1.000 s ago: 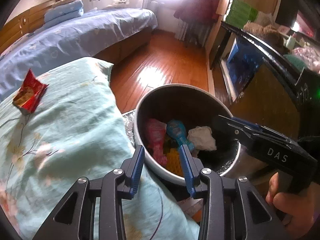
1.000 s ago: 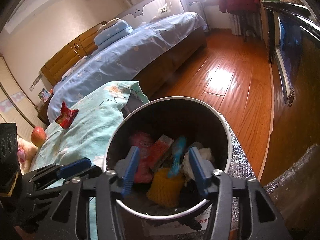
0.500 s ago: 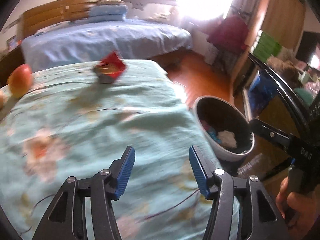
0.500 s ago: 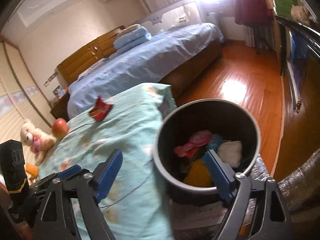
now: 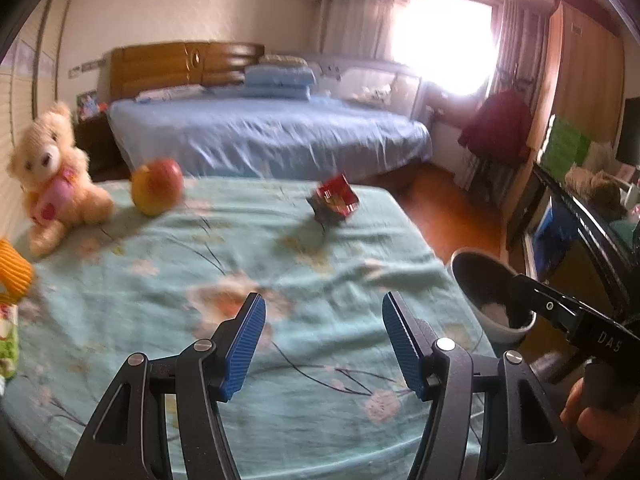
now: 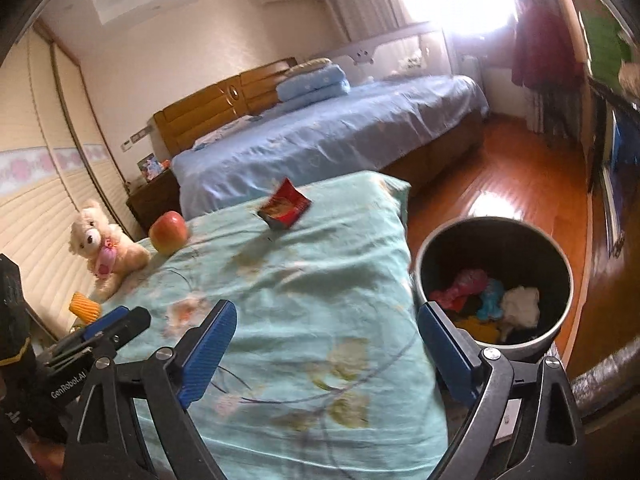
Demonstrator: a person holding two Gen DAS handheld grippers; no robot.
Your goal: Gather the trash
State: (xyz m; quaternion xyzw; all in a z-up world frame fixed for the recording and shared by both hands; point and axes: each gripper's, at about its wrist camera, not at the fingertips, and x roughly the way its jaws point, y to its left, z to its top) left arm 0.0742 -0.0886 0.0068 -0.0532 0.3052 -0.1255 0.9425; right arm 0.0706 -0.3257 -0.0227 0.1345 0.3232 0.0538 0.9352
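Glossy red foil wrapper [image 6: 285, 209]; matt floral cloth bedspread [image 6: 320, 300]; polished wood floor [image 6: 500, 184]

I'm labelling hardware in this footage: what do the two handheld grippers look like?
Both match: the left gripper and right gripper have black angular frames with silver bolts and blue ribbed pads. White lettering marks their bodies: "DAS" on the right one, "GenRobot.AI" on the left. No cables or sleeves show.

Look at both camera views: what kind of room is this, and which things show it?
Most likely a home bedroom. A large bed with a wooden headboard and folded quilts fills the back, and a teddy bear sits on the flowered cover.
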